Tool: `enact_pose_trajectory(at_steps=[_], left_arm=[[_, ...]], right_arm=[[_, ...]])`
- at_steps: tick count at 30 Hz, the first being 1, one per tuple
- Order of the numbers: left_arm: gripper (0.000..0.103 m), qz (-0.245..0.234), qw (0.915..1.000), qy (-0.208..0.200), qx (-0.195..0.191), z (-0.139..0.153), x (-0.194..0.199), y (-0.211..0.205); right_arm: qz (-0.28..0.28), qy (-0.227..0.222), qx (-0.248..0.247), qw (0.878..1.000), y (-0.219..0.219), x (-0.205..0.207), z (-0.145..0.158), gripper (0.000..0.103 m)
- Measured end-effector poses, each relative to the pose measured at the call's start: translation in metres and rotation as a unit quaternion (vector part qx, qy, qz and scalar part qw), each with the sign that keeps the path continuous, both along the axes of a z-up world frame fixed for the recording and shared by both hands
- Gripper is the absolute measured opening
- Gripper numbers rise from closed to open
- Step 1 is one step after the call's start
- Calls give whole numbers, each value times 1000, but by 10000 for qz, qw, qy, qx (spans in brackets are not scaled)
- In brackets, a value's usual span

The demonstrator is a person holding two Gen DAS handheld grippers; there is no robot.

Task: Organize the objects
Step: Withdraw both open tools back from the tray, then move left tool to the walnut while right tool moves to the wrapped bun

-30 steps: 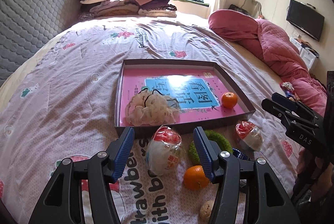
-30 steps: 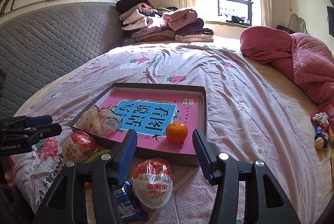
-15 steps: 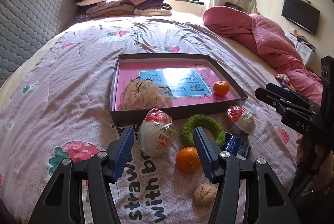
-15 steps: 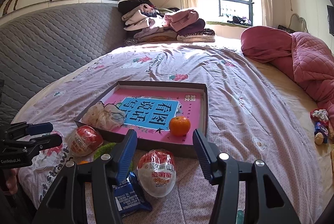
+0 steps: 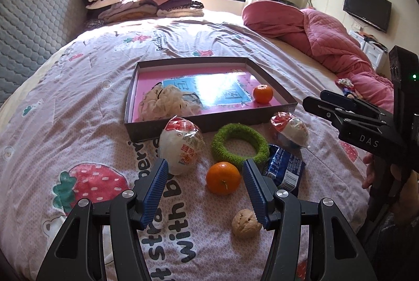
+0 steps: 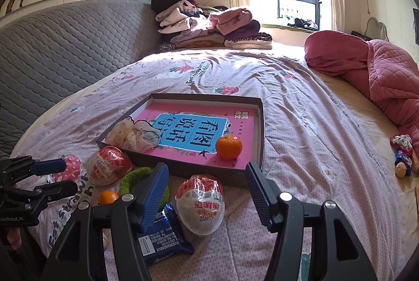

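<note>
The bedspread [image 5: 78, 108] is pale pink with strawberry prints. The dark-walled tray [image 5: 209, 121] has a pink and blue floor. An orange tangerine [image 5: 223, 178], green ring [image 5: 239, 147], blue packet [image 5: 284, 171].

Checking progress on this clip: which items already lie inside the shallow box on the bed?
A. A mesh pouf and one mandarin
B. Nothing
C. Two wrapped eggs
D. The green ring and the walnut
A: the shallow box holds only the mesh pouf and one mandarin; everything else lies on the bedspread outside it.

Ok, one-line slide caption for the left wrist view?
Open left gripper hovers over an orange on the bed, short of the tray.
</note>
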State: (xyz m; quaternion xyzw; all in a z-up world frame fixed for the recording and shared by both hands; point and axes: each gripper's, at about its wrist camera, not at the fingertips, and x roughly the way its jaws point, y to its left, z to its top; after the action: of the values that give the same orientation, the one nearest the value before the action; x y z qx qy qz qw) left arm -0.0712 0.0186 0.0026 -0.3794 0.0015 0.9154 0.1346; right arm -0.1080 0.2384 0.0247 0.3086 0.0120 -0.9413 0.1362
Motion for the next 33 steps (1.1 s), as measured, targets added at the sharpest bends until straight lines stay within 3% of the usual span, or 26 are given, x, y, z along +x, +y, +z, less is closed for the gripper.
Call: enact_pose_trajectory(at_steps=[33], left_arm=[[61, -408, 9978, -485, -169, -35, 25, 29]], right_arm=[[20, -148, 155, 9998, -5, 13, -13, 61]])
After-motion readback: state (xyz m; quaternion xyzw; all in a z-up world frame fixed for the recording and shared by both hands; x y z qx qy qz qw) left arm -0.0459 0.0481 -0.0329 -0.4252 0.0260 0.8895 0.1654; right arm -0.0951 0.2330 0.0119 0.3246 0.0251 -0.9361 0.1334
